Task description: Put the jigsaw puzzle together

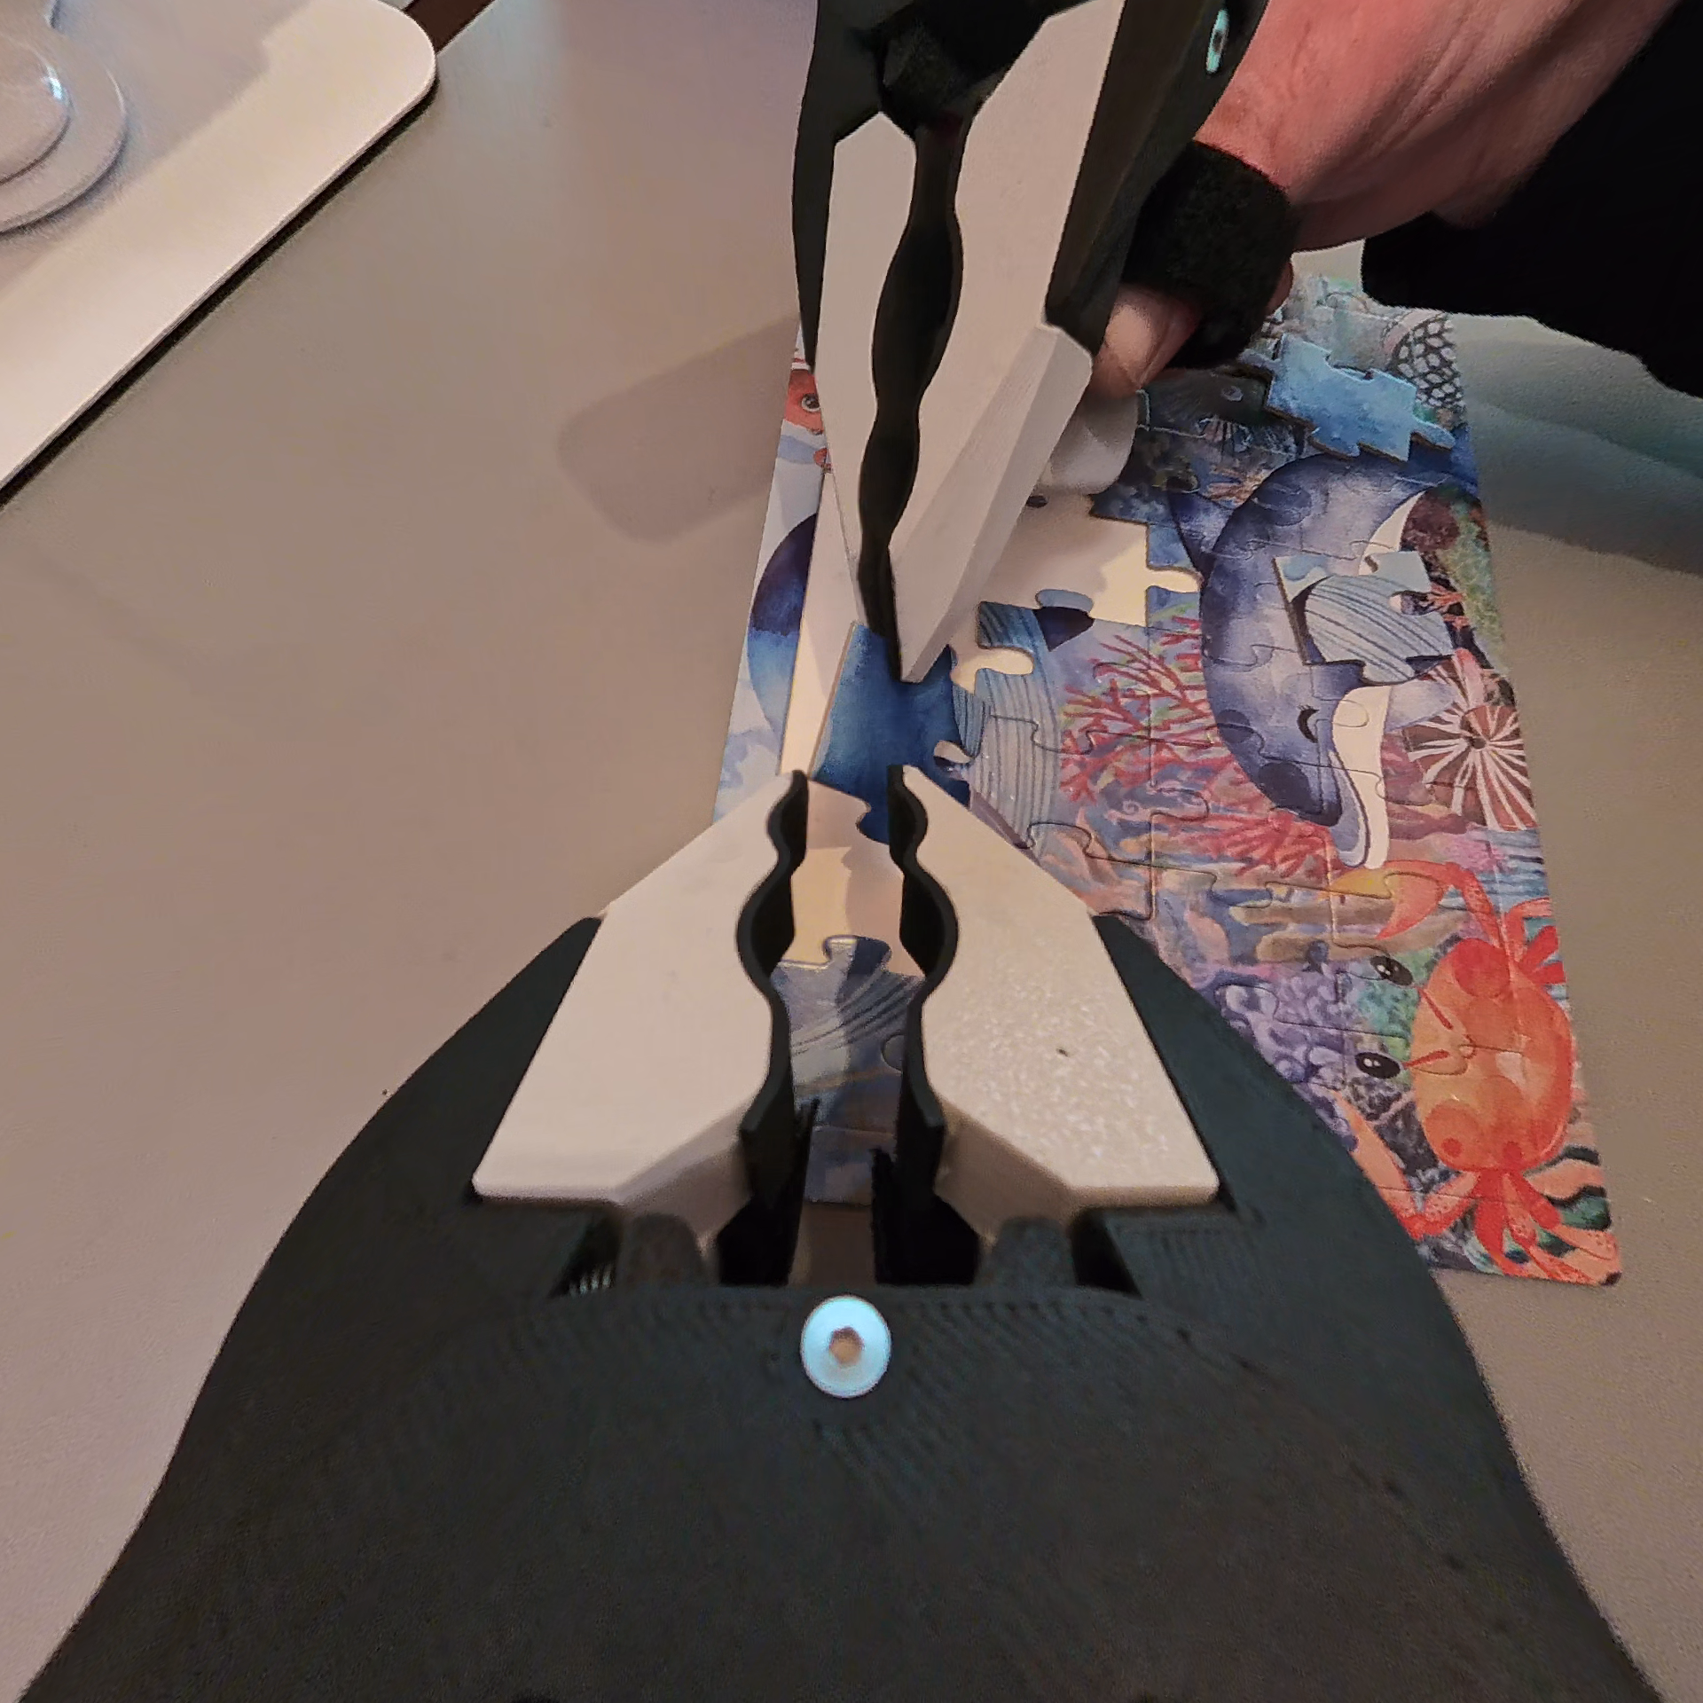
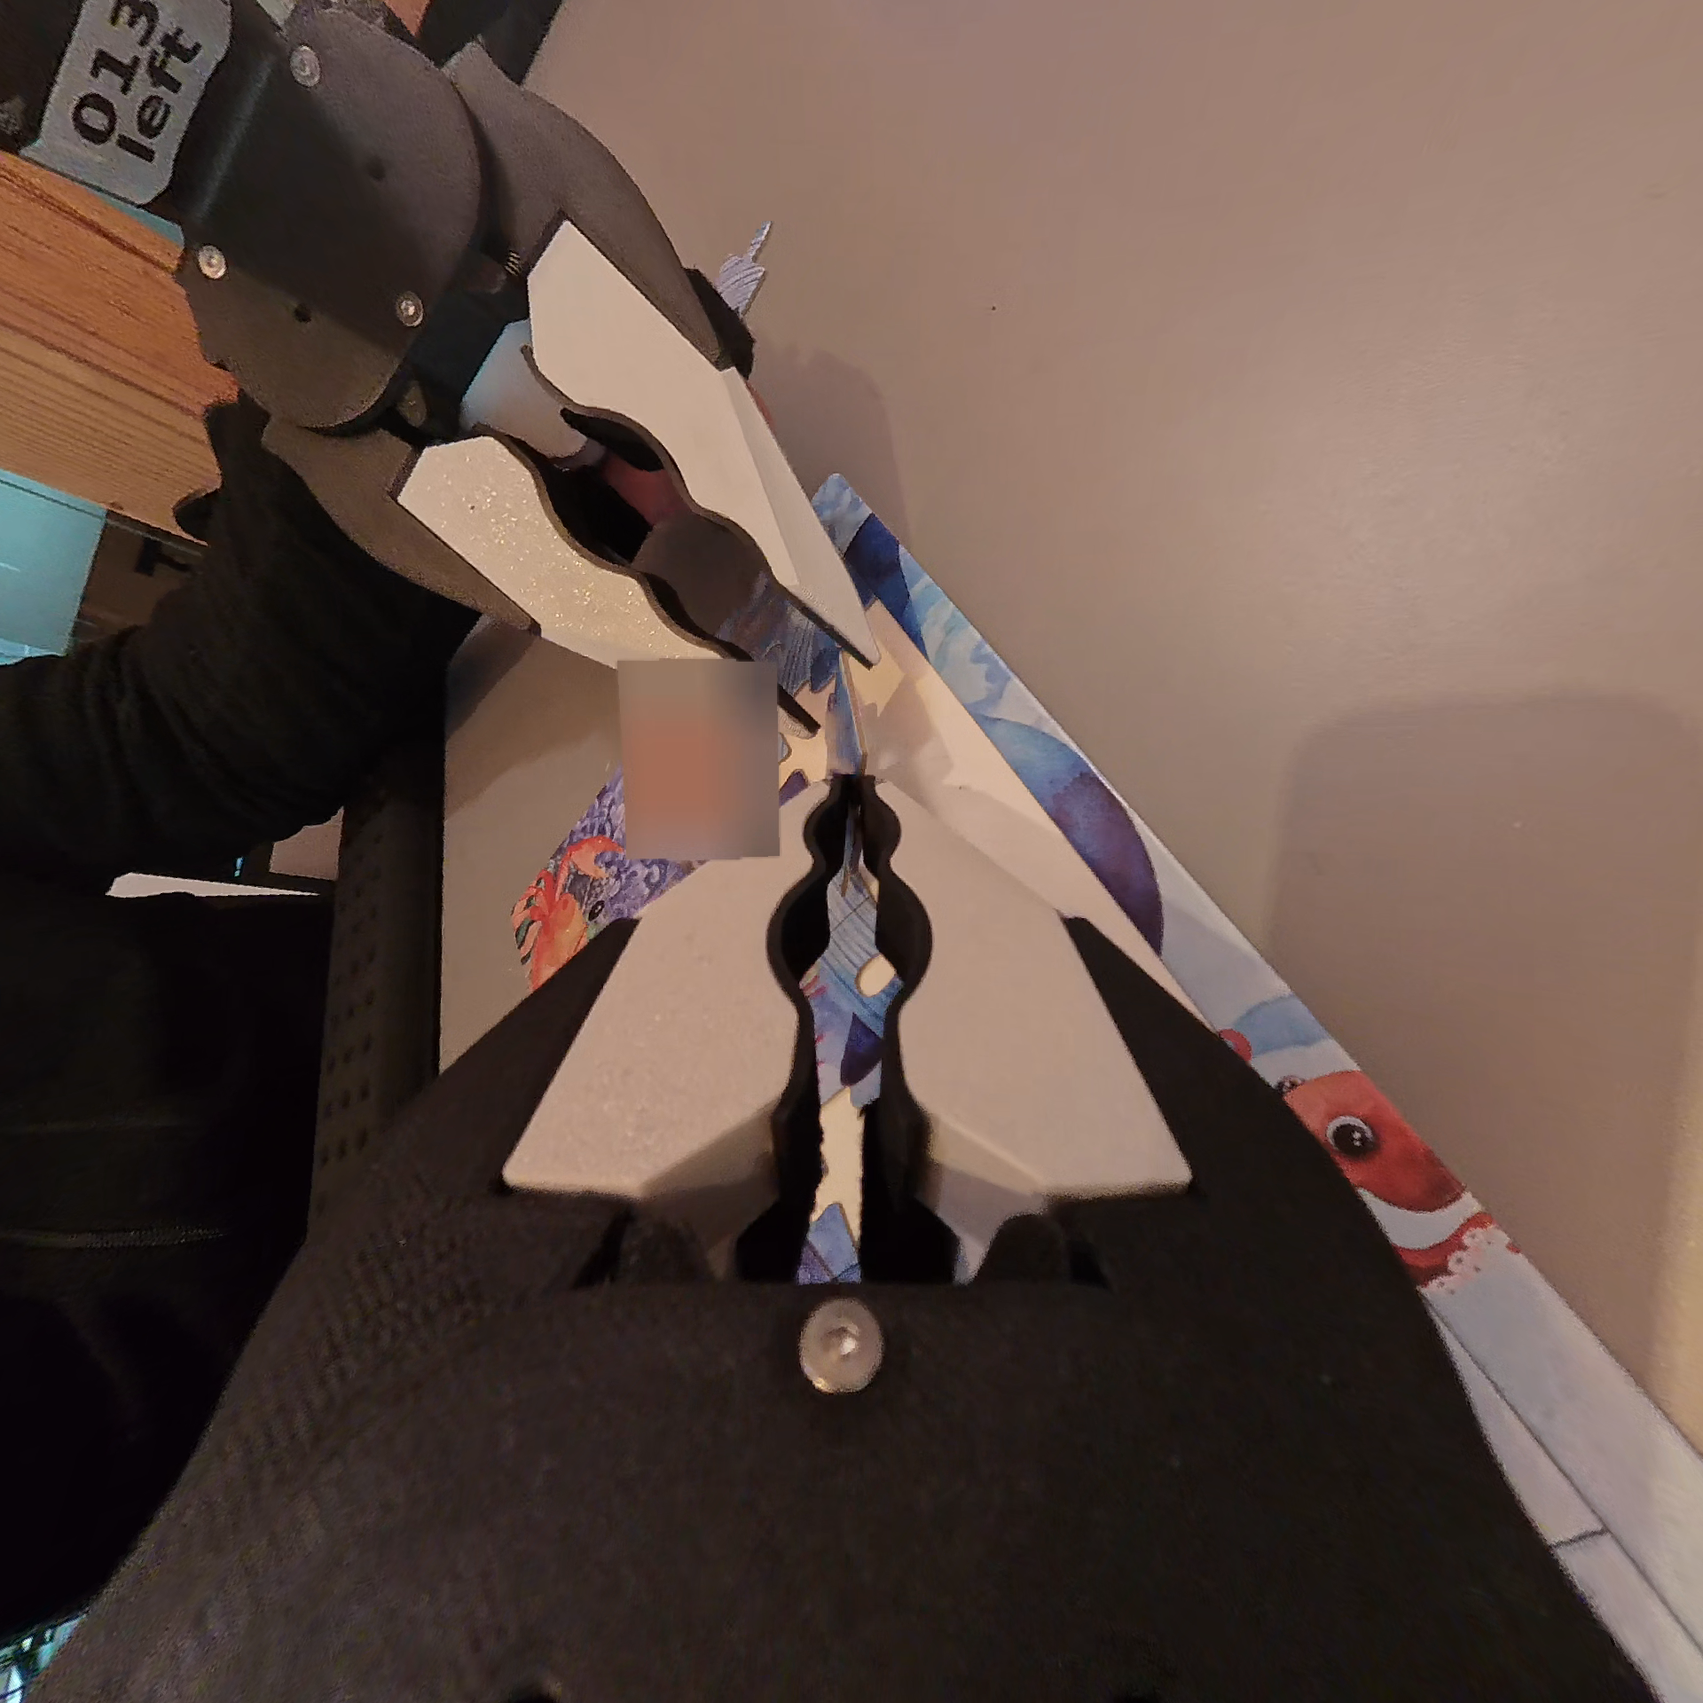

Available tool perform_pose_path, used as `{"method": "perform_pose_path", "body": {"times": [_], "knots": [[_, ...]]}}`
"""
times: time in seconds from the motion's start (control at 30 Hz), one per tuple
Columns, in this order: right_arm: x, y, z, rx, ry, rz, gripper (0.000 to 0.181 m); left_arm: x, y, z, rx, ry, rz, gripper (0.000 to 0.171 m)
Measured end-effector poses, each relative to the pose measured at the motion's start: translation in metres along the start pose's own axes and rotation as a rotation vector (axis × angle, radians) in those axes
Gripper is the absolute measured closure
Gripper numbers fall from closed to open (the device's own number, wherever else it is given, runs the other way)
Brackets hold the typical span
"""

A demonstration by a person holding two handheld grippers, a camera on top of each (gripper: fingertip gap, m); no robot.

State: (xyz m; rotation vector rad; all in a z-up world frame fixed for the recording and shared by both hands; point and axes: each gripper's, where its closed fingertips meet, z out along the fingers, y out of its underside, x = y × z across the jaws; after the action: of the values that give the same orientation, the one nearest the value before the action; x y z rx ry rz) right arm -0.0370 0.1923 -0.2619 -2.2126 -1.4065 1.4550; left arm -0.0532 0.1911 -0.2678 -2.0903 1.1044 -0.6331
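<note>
A sea-themed jigsaw puzzle [image 1: 1290, 829] with a whale, coral and an orange crab lies partly joined on a printed picture sheet [image 1: 779, 590]. My right gripper [image 1: 898, 650] comes down from above and is shut on the top edge of a dark blue puzzle piece [image 1: 866, 719], holding it tilted at the puzzle's left edge. In the right wrist view [image 2: 852, 783] the piece [image 2: 850, 737] shows edge-on between the fingers. My left gripper [image 1: 850, 781] is slightly open, with its tips at the piece's lower edge; it also shows in the right wrist view [image 2: 839, 691].
Loose pieces [image 1: 1336, 396] lie on top of the puzzle at the far right, and a bare gap [image 1: 1106, 553] shows near the whale. A white mat [image 1: 184, 184] with a clear dome [image 1: 46, 120] sits at the far left. A person's hand [image 1: 1401, 120] holds the right gripper. Only a small space, under 4 cm, lies between the two pairs of fingers.
</note>
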Motion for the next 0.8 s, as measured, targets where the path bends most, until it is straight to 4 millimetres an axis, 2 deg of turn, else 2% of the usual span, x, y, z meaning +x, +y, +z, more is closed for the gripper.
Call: {"method": "perform_pose_path", "body": {"times": [0.1, 0.43, 0.8], "knots": [[0.006, 0.003, 0.003, -0.029, 0.069, -0.018, 0.179, -0.001, 0.002, 0.000, -0.013, -0.009, 0.011, 0.160], [0.014, 0.005, 0.008, -0.106, 0.243, -0.089, 0.175, -0.005, 0.008, 0.005, -0.055, -0.050, 0.057, 0.157], [0.017, 0.008, 0.012, -0.132, 0.292, -0.109, 0.174, -0.006, 0.013, 0.008, -0.099, -0.086, 0.107, 0.156]]}}
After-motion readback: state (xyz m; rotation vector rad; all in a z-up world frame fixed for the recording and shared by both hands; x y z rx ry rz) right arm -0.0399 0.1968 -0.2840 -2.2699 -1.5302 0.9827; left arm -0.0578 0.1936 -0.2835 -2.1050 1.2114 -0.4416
